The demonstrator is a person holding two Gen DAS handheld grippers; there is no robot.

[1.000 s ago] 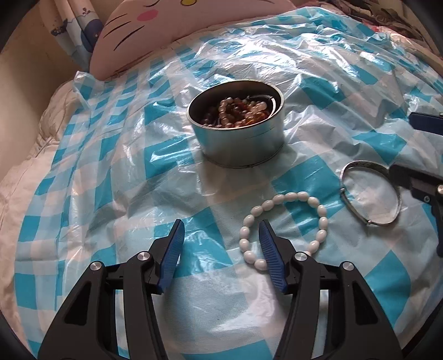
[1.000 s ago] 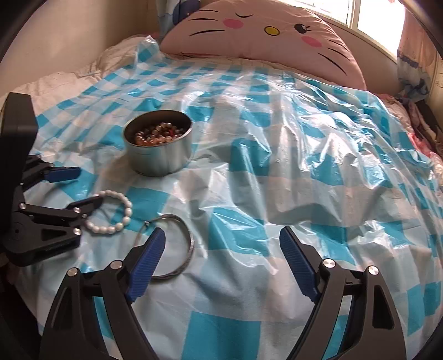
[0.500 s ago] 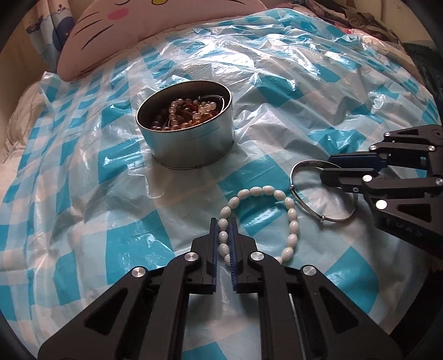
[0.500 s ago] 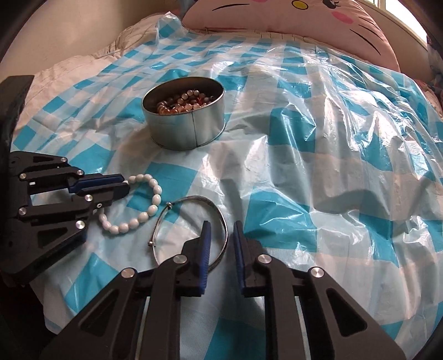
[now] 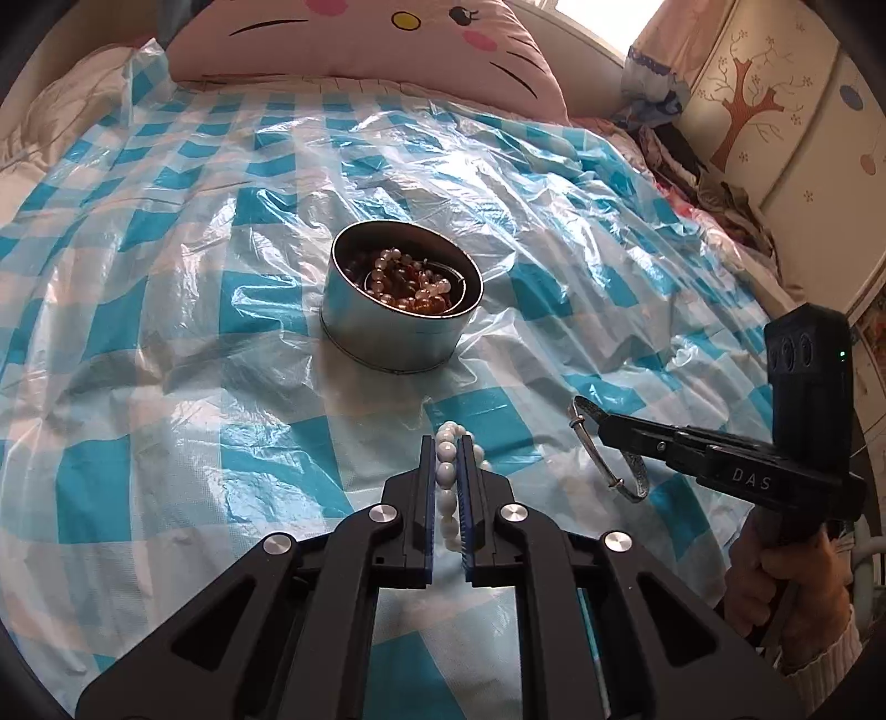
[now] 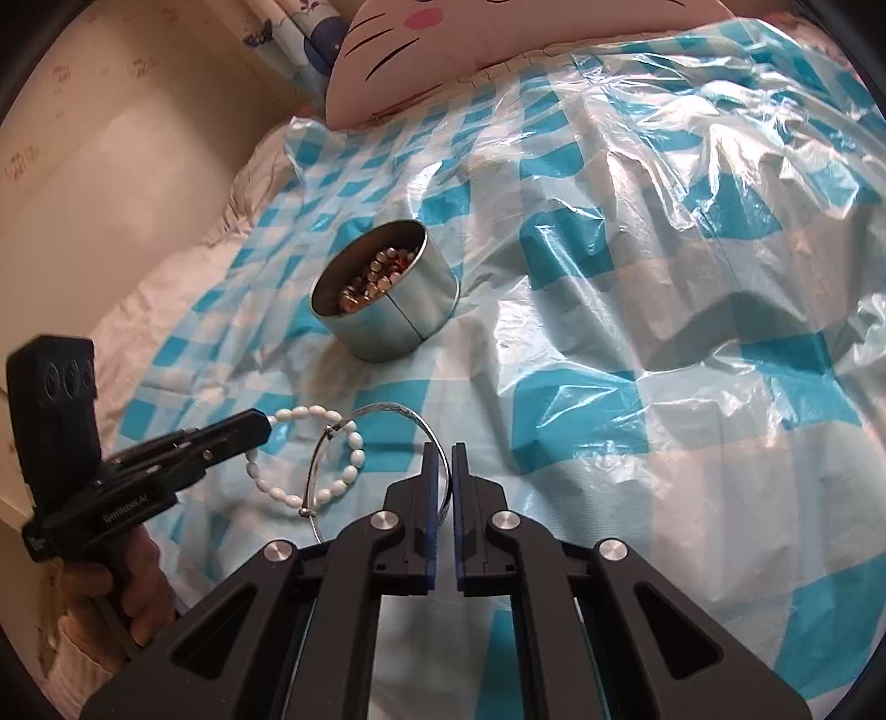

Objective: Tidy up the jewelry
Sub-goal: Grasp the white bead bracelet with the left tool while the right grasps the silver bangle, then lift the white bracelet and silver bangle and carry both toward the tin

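A round metal tin [image 5: 398,327] holding several beaded bracelets stands on the blue-checked plastic sheet; it also shows in the right wrist view [image 6: 387,310]. My left gripper [image 5: 446,443] is shut on a white bead bracelet [image 5: 444,471], lifted off the sheet in front of the tin. The bracelet hangs from it in the right wrist view [image 6: 343,476]. My right gripper [image 6: 439,451] is shut on a thin silver bangle [image 6: 382,412], also lifted; the bangle shows to the right in the left wrist view [image 5: 620,459].
The crinkled plastic sheet [image 5: 166,310] covers a bed. A pink cat-face pillow [image 5: 360,39] lies at the head. A wall [image 6: 111,166] runs along the left side. Clothes and a cabinet [image 5: 775,111] stand at the right.
Both grippers have gone from open to shut, the left on the white bracelet and the right on the bangle. Both pieces are now lifted off the sheet.
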